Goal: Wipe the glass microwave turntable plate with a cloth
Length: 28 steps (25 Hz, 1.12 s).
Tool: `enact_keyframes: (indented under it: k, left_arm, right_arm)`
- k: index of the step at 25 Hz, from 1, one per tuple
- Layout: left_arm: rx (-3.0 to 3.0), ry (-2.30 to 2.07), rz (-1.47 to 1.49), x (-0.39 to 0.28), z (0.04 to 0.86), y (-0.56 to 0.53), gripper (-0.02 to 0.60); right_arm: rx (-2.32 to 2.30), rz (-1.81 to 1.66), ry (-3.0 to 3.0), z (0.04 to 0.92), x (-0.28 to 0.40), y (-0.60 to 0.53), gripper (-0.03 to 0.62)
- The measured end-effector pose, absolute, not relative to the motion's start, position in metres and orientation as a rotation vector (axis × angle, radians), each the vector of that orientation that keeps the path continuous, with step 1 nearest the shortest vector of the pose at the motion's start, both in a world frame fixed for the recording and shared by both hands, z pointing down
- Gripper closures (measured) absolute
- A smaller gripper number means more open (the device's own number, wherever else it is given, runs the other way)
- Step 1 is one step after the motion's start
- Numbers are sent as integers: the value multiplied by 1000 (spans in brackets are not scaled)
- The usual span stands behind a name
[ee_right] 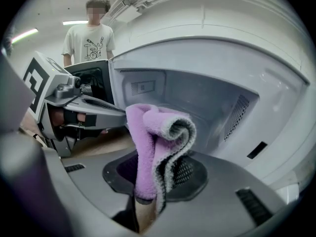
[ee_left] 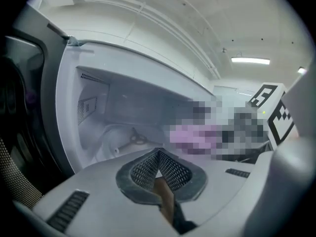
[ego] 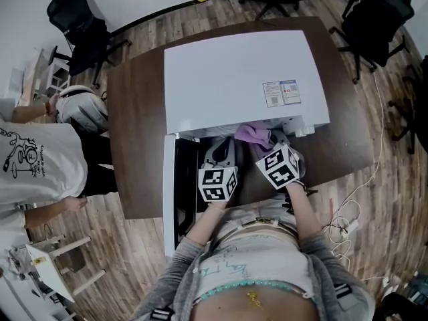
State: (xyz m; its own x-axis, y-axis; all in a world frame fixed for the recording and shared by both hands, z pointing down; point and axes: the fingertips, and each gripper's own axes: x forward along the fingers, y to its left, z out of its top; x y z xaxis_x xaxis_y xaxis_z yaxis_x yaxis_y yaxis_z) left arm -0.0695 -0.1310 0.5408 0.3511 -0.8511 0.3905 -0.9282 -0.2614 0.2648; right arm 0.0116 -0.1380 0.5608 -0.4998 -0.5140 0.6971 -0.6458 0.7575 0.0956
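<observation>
A white microwave [ego: 241,79] stands on a brown table [ego: 134,112] with its door [ego: 170,192] swung open to the left. My right gripper [ee_right: 149,180] is shut on a folded purple cloth [ee_right: 153,137], which it holds up just before the open cavity [ee_right: 197,98]. The cloth [ego: 253,134] shows at the opening in the head view. My left gripper [ee_left: 158,153] hangs beside it, its jaws shut with nothing visible between them. On the cavity floor I see a roller ring and hub [ee_left: 134,140]. The glass plate itself I cannot make out.
A person in a white T-shirt [ego: 33,166] stands left of the table, close to the open door. Office chairs [ego: 80,25] [ego: 381,19] stand behind the table. Cables and a power strip [ego: 344,226] lie on the wooden floor at the right.
</observation>
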Motion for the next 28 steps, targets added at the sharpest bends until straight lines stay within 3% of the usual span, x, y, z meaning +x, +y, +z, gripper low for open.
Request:
enact_keyframes:
  k: [28]
  left_arm:
    - [2347, -1658, 60, -77, 415, -128, 571]
  right_arm:
    - [817, 207, -2568, 430, -24, -119, 479]
